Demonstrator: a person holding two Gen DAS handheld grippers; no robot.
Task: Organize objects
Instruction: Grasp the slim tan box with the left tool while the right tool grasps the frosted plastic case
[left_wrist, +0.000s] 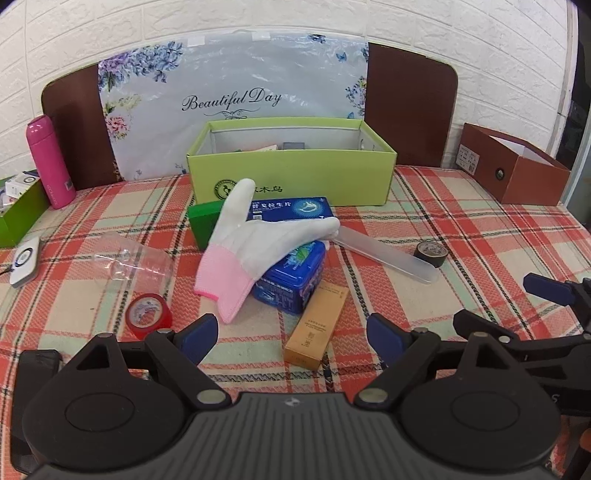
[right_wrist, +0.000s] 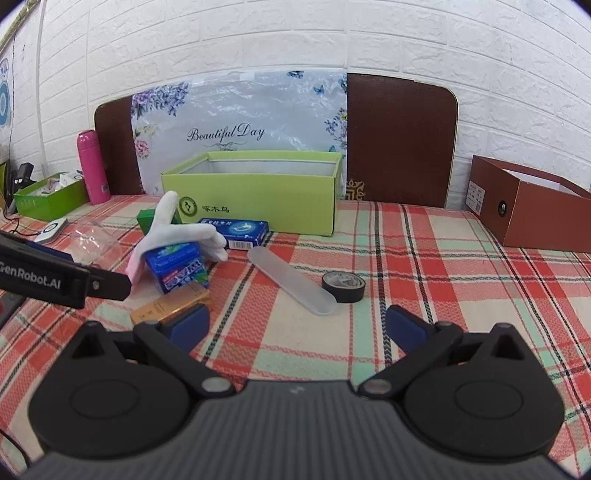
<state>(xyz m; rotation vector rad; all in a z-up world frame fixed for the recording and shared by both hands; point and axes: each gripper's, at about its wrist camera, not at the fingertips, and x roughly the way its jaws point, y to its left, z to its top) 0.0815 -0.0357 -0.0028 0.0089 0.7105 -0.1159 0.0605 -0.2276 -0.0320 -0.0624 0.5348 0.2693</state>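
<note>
A white glove with a pink cuff (left_wrist: 255, 240) (right_wrist: 173, 229) lies draped over a blue tin (left_wrist: 291, 280) (right_wrist: 177, 267), a blue flat box (left_wrist: 291, 208) (right_wrist: 238, 229) and a green box (left_wrist: 203, 221). An orange carton (left_wrist: 317, 328) (right_wrist: 170, 302) lies in front of the tin. A frosted plastic case (left_wrist: 384, 254) (right_wrist: 291, 280) and a black tape roll (left_wrist: 430, 253) (right_wrist: 343, 286) lie to the right. The open green box (left_wrist: 291, 173) (right_wrist: 251, 195) stands behind. My left gripper (left_wrist: 291, 336) is open just before the carton. My right gripper (right_wrist: 299, 325) is open, nothing between its fingers.
A red tape roll (left_wrist: 149, 314), a clear plastic cup (left_wrist: 136, 262) and a white device (left_wrist: 24, 262) lie at the left. A pink bottle (left_wrist: 50, 162) and a small green tray (left_wrist: 20, 210) stand far left. A brown box (left_wrist: 513, 170) (right_wrist: 532, 206) sits at the right.
</note>
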